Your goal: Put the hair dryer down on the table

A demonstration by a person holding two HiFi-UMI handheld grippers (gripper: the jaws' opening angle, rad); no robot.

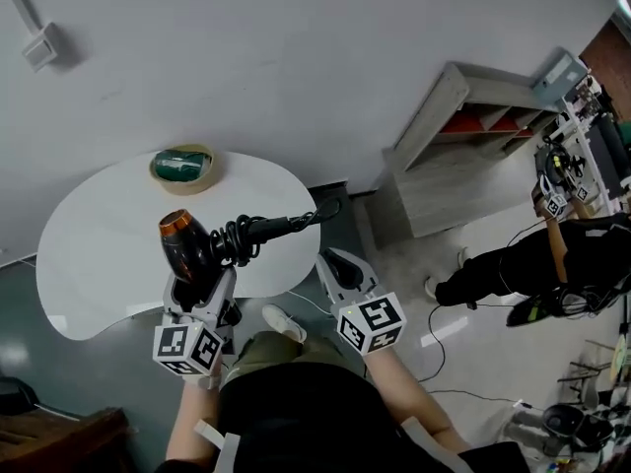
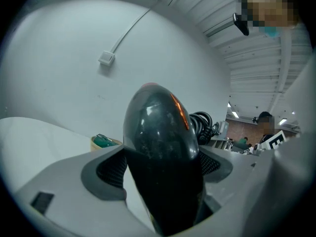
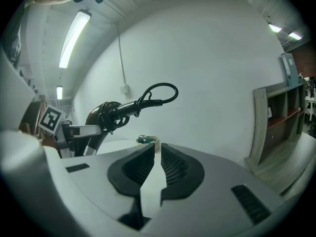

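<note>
I am holding the hair dryer (image 1: 187, 249) in my left hand-held gripper (image 1: 202, 286), whose jaws are clamping on both sides of its glossy black body. In the left gripper view the dryer (image 2: 160, 167) is filling the gap between the ribbed pads completely. It is sitting raised over the near edge of the white rounded surface (image 1: 99, 235), not lying on it, with its orange-rimmed end turned up and to the left. Its handle is pointing out to my right, and the black cord (image 1: 242, 236) is wrapped around it in a bundle, with one loop (image 3: 160, 90) sticking out beyond the end.

My right hand-held gripper (image 1: 340, 269) is hovering just to the right of the dryer, apart from it. Its jaws are pressing almost together, leaving only a thin slit, and gripping nothing.

At the far side of the surface a roll of tape (image 1: 182, 168) is lying flat with something green inside it. Well off to the right, a grey shelf unit (image 1: 463, 146) is standing against the wall, and a person in black (image 1: 523, 269) is crouching on the floor (image 1: 463, 333).
</note>
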